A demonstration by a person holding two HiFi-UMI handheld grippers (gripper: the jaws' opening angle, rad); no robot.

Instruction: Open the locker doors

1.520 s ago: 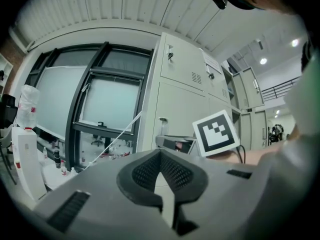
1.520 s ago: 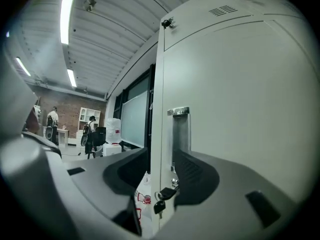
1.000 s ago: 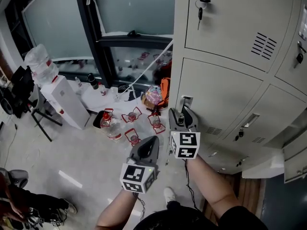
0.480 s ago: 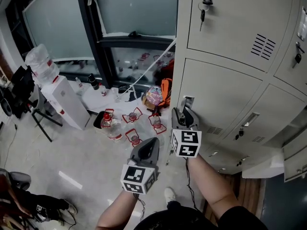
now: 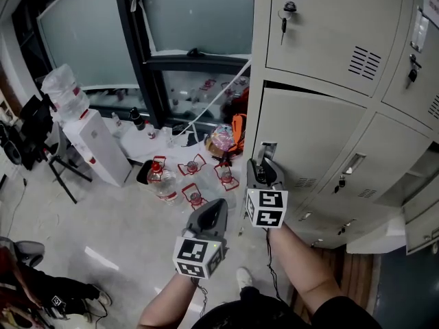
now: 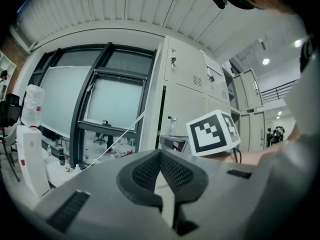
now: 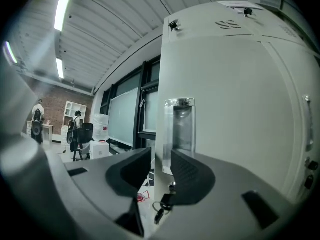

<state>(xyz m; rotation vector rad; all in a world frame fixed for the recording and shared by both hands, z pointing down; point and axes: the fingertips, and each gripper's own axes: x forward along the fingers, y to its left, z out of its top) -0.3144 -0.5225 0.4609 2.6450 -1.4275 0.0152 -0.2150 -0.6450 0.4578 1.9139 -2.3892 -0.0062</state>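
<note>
The right gripper [image 5: 260, 168] is clamping the free edge of the locker door [image 5: 322, 132] just below its handle recess [image 7: 180, 126], its jaws having just been closing with that edge between them. To do this well, it should probably be pulling steadily outward along the door's swing while staying square on the edge. The left gripper [image 5: 217, 210] is hanging clenched and empty, left of the locker and apart from it.

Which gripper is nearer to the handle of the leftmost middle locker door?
Right. The right gripper is below the handle; its jaws have just been closing on the door edge. The left gripper is lower left, away from the door.
</note>
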